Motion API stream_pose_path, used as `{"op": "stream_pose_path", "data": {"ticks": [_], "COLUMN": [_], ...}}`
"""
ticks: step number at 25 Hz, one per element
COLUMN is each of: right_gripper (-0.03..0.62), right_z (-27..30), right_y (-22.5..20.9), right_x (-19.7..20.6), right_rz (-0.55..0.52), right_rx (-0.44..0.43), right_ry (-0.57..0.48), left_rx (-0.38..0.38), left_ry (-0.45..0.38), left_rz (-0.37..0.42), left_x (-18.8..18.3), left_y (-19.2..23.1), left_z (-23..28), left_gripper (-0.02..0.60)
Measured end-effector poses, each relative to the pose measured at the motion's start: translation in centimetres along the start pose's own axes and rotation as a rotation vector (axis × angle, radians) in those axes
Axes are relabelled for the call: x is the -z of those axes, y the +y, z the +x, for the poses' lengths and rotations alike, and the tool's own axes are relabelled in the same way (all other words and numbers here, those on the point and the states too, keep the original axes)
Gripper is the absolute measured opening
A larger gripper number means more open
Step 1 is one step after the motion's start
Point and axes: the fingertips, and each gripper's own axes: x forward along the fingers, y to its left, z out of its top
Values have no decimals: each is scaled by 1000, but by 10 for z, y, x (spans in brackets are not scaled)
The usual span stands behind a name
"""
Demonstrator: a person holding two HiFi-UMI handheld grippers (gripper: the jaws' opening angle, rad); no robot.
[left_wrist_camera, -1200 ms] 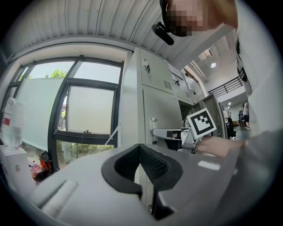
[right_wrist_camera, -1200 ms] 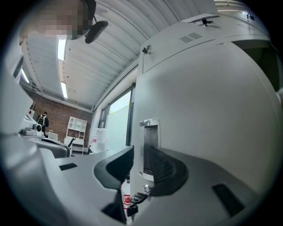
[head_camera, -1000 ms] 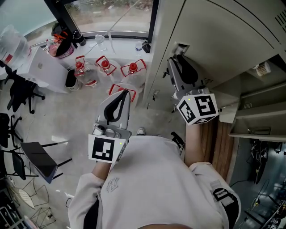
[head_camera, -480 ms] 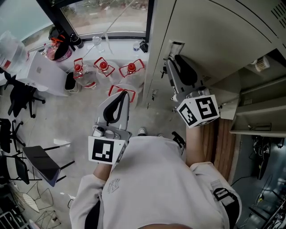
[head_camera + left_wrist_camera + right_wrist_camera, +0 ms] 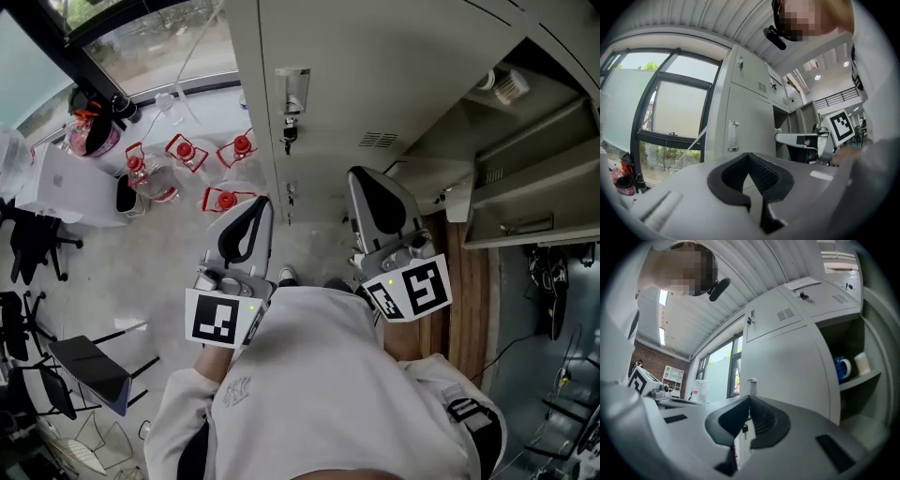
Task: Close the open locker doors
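A grey locker door (image 5: 375, 75) fills the top of the head view, with a handle (image 5: 292, 92) and a hanging key (image 5: 289, 137) near its left edge. To its right a compartment (image 5: 525, 141) stands open. The same door (image 5: 787, 362) and handle (image 5: 751, 385) show in the right gripper view beside the open compartment (image 5: 853, 380). My right gripper (image 5: 362, 176) is held a little back from the door, shut and holding nothing (image 5: 749, 399). My left gripper (image 5: 258, 202) hangs lower left over the floor, also shut and not holding anything (image 5: 749, 157).
Several red-capped water jugs (image 5: 178, 150) stand on the floor by the window. A white table (image 5: 66, 183) and black chairs (image 5: 84, 361) are at the left. A blue mug (image 5: 842, 367) and a white cup (image 5: 862, 363) sit on the open compartment's shelf.
My right gripper has drawn back from the door's handle area towards the body. The door face now stretches further left across the view. The left gripper has hardly moved.
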Motion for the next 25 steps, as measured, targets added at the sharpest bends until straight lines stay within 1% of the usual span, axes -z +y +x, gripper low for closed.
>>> {"op": "stream_pose_path", "data": {"ticks": [3,7,10,14,18,20,22,25], "right_gripper": [12,12,12,12,12,12,12,12], "right_z": [-31,-75,-113,-171,-224,-245,-263,-282], "right_y": [-16,-44,-73,-119,-156,-170,-180,-194], "right_x": [-3,-7,-9,-17,-30,-37,-42,-50], "right_rz": [1,15,11,4,1,6,20,34], "right_rx": [42,70,78,68,36,14,-6,-12], "right_ry": [-1,9,36,50,28,12,-3,-39], "left_rx": [41,63,74,91,89,104,116,90], "left_ry": [-21,-19,-23,-62,-85,-86,-86,-98], "left_rz": [-5,-24,-52,-67,-80,-71,-48,-23], "left_x": [-5,-6,-7,-10,-11,-12,-15,-24], "left_y": [-29,-74,-118,-189,-256,-287,-310,-321], "left_z": [13,32,53,86,107,113,116,120], "left_gripper": [8,8,8,8,8,8,8,8]}}
